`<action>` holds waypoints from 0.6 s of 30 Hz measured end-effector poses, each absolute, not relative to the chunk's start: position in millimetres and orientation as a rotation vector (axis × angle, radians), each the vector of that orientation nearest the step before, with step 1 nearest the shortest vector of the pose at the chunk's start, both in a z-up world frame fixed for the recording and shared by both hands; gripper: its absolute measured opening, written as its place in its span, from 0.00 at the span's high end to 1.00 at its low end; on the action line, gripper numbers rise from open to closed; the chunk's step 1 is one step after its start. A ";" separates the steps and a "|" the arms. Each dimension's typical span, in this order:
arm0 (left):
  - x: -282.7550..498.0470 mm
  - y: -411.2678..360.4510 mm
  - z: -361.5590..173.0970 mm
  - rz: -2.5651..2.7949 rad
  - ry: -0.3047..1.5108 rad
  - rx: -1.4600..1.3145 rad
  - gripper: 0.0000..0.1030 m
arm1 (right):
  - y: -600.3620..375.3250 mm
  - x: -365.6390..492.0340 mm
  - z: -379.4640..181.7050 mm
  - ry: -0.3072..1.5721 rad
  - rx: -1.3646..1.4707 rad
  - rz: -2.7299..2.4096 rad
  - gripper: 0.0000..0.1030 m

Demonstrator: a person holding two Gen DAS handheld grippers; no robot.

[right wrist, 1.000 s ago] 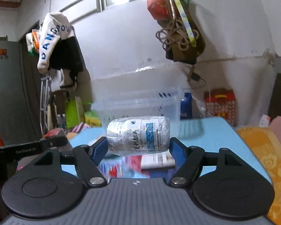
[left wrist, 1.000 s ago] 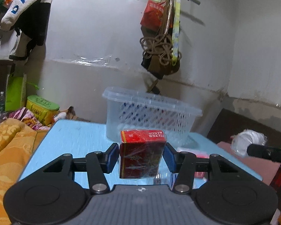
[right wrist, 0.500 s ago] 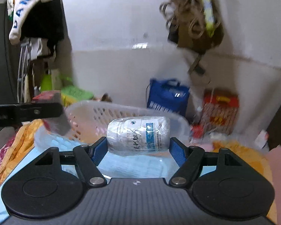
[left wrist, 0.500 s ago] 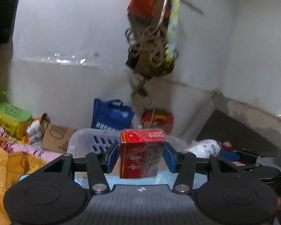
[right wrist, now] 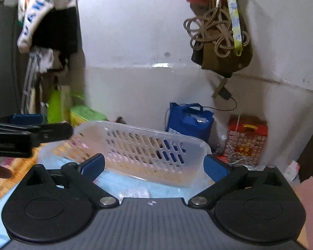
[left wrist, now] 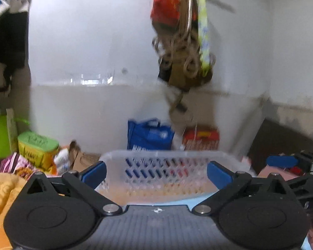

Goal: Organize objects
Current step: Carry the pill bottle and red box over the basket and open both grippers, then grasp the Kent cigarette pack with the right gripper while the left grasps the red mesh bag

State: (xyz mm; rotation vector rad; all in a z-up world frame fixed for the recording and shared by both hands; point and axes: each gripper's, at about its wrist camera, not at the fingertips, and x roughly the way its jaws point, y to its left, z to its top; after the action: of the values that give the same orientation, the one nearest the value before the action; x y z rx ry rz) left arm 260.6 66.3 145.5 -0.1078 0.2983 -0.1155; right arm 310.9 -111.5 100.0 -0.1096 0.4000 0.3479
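Observation:
A clear plastic basket (left wrist: 162, 166) with slotted walls stands on the light blue table (left wrist: 169, 201) just ahead of my left gripper (left wrist: 156, 171), which is open and empty. In the right wrist view the same basket (right wrist: 139, 145) lies ahead of my right gripper (right wrist: 153, 165), also open and empty. The red cigarette pack and the white bottle are out of sight; the basket's inside is hidden. The right gripper shows at the right edge of the left wrist view (left wrist: 281, 161), and the left gripper at the left edge of the right wrist view (right wrist: 27, 134).
A blue bag (right wrist: 188, 121) and a red gift box (right wrist: 247, 140) stand behind the table by the white wall. A green-lidded yellow tin (left wrist: 36, 149) and an orange cloth (left wrist: 0, 195) lie at left. Rope and a bag (right wrist: 221, 48) hang on the wall.
Both grippers have opened: the red pack has left the left gripper and the white bottle has left the right gripper. Both cameras have tilted up a little over the basket.

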 end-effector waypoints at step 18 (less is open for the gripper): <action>64.2 59.5 31.0 -0.252 0.200 -0.199 0.00 | -219.3 120.7 -29.3 0.222 0.253 0.247 0.00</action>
State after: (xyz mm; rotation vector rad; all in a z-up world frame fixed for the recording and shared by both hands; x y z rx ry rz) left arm 64.2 59.5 31.0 -0.1994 0.1997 -0.2520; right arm 120.7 -219.3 -29.3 0.2527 0.2222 0.2474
